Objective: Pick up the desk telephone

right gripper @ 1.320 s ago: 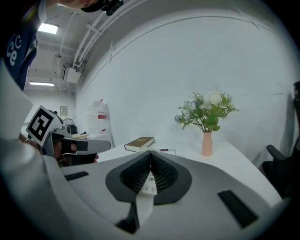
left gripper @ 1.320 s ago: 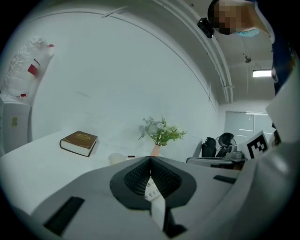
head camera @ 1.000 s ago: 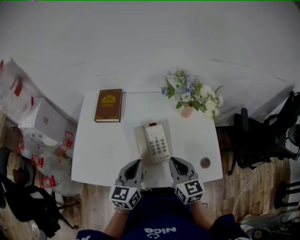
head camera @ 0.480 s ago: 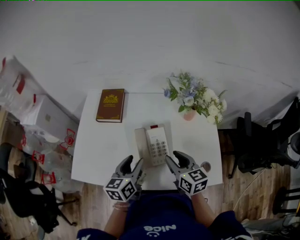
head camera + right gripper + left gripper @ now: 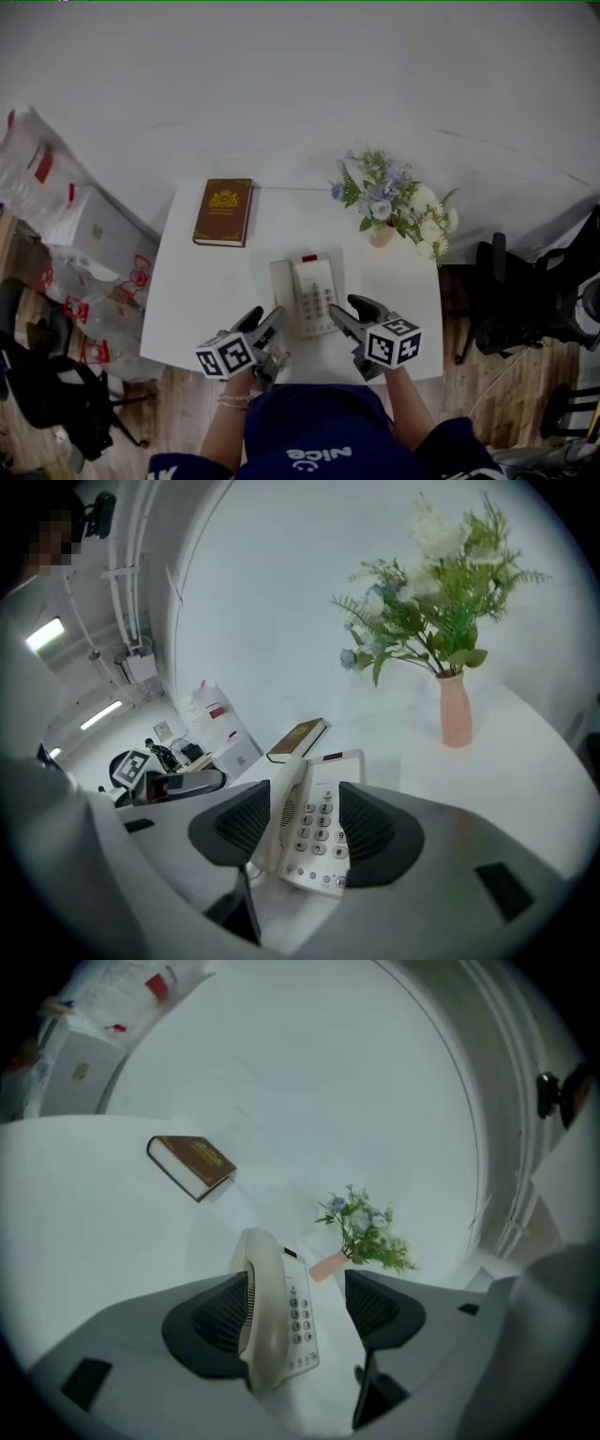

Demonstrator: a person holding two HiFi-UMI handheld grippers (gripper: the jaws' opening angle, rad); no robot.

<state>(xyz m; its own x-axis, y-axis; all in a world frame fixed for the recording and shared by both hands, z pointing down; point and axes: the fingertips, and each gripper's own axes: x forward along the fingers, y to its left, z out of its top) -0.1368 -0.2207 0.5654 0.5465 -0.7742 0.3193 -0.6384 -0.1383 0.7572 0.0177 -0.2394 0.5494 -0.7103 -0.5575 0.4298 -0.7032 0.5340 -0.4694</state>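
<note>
The desk telephone (image 5: 309, 295) lies at frame centre on the white table (image 5: 192, 309). At lower centre, the left gripper (image 5: 264, 322) and right gripper (image 5: 345, 311) have just been opening. Both sets of jaws stand wide, with the pads clear of the telephone ahead.

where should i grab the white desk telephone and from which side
Grip the base of the white desk telephone at its long side edges, coming from the near edge of the white table. It lies flat, long axis pointing away; the handset along its left probably lifts off, so clamp below it.
</note>
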